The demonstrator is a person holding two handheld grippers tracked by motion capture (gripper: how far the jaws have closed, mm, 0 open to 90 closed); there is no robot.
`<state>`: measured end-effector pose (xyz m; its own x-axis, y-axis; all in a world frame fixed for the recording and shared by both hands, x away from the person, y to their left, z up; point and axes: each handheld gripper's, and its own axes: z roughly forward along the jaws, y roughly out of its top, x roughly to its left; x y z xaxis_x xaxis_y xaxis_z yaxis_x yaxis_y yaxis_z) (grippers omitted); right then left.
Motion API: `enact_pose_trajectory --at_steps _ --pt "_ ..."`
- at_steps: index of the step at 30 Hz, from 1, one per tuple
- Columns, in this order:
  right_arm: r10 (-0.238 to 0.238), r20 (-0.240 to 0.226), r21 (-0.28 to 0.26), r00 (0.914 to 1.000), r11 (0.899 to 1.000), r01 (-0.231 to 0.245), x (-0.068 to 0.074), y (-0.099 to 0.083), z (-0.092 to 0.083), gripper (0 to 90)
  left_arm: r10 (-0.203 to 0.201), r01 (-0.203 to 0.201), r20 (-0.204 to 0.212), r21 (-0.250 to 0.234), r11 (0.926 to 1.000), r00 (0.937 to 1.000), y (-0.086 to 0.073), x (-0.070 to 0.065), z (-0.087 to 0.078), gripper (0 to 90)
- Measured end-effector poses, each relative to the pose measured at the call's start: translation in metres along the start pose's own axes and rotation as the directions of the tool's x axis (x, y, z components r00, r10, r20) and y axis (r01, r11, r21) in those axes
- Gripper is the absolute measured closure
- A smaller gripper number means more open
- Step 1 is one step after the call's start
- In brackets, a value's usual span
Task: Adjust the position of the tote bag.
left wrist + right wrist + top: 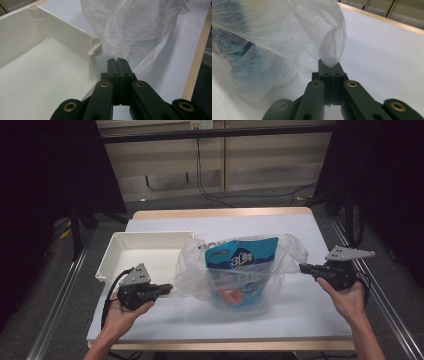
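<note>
While the left gripper (pixel 167 288) and right gripper (pixel 303 268) each pinch an edge of the clear plastic bag (pixel 287 251) mid-table beside the white tray (pixel 107 257), its mouth seems stretched around the blue pouch (pixel 242 254); next likely needs an even lift.

One plastic bag (pixel 240 270), one blue pouch (pixel 241 254), one white tray (pixel 145 251), two tongs.

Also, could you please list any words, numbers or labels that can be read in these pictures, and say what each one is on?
"3" followed by a character that looks like "鲜": white print on the blue packet inside the clear plastic bag.
Dark letters at the packet's top left: cut off by bag folds, unreadable.
Orange label low on the packet: too blurred to read.
White tray: no markings.
</note>
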<state>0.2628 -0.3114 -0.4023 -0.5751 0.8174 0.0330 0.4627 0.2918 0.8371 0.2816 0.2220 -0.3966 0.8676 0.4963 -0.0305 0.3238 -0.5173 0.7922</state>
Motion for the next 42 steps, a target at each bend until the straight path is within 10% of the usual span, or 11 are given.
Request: enact_pose_trajectory --at_steps 11,20,42 --pt "0.023 -0.075 -0.056 0.9969 0.998 -0.027 0.010 -0.035 -0.021 89.9 -0.014 0.014 0.034 0.011 0.9998 0.9993 -0.024 -0.012 -0.003 90.0" --pt "0.003 -0.070 0.076 0.9975 0.997 0.003 0.024 -0.054 0.002 90.0 -0.054 0.050 0.049 0.081 0.9954 0.9973 -0.052 -0.012 0.009 90.0" --pt "0.032 -0.060 0.185 0.9977 0.983 -0.020 0.017 -0.089 0.002 90.0 -0.047 0.032 0.070 0.203 0.9787 0.9965 -0.064 -0.022 0.034 90.0"
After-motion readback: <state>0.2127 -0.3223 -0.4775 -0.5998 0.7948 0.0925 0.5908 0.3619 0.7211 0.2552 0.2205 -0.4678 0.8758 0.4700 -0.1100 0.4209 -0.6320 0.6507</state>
